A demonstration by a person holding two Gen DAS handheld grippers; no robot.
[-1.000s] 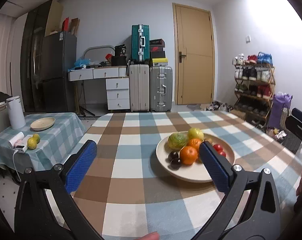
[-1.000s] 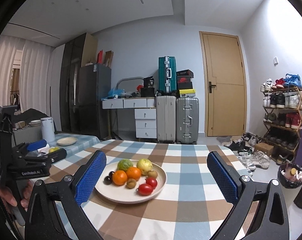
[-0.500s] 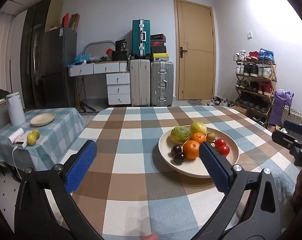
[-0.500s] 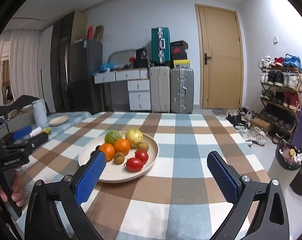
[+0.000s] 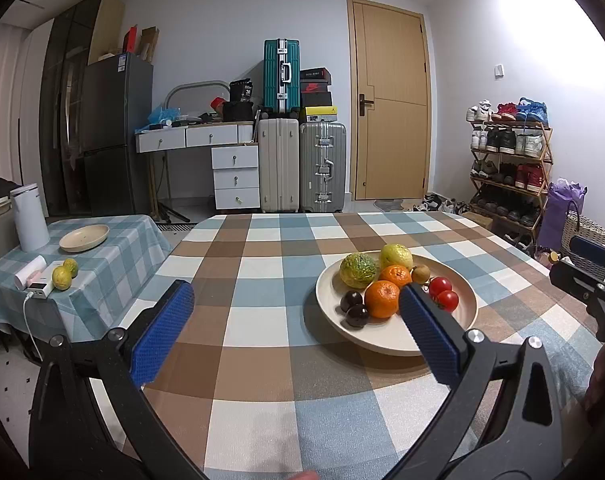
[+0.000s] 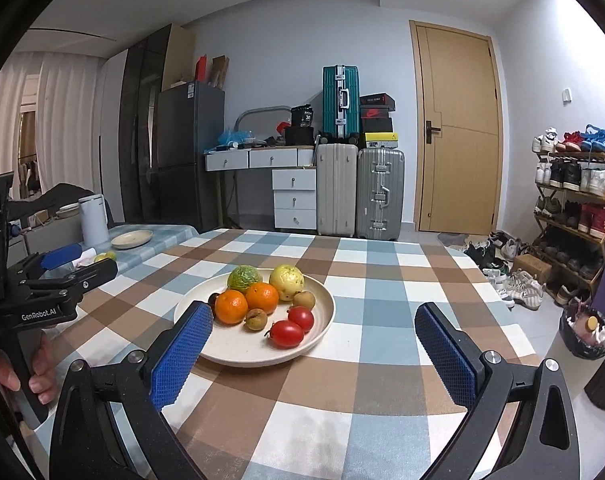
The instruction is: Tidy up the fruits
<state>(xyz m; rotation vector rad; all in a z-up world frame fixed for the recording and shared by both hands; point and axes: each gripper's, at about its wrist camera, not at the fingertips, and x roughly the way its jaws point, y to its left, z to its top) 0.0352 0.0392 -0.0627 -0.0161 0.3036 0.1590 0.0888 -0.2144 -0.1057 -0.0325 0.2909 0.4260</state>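
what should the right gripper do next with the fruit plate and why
Probably ease the right gripper forward and left toward the two red tomatoes at the plate's near edge. Both grippers are open and empty, every fruit is in the plate, and the tomatoes lie nearest with nothing in front. The left gripper is open too, short of the plate.

walls: plain pale grey-white, light switch point(image 5: 499, 69) on right one
door: tan wood point(image 5: 390, 98), shut, dark handle on left side
desk: white drawers point(image 5: 235, 176), cluttered top, beside grey fridge point(image 5: 114, 132)
luggage: 2 upright suitcases, white point(image 5: 279, 164) & silver point(image 5: 323, 166), teal one point(image 5: 281, 74) stacked on top w/ shoeboxes
right wall: shoe rack point(image 5: 508, 160), full; purple bag point(image 5: 560, 212) near it
floor: pale tile
light: bright overhead glare, upper right
left side: white curtains point(image 6: 62, 136)
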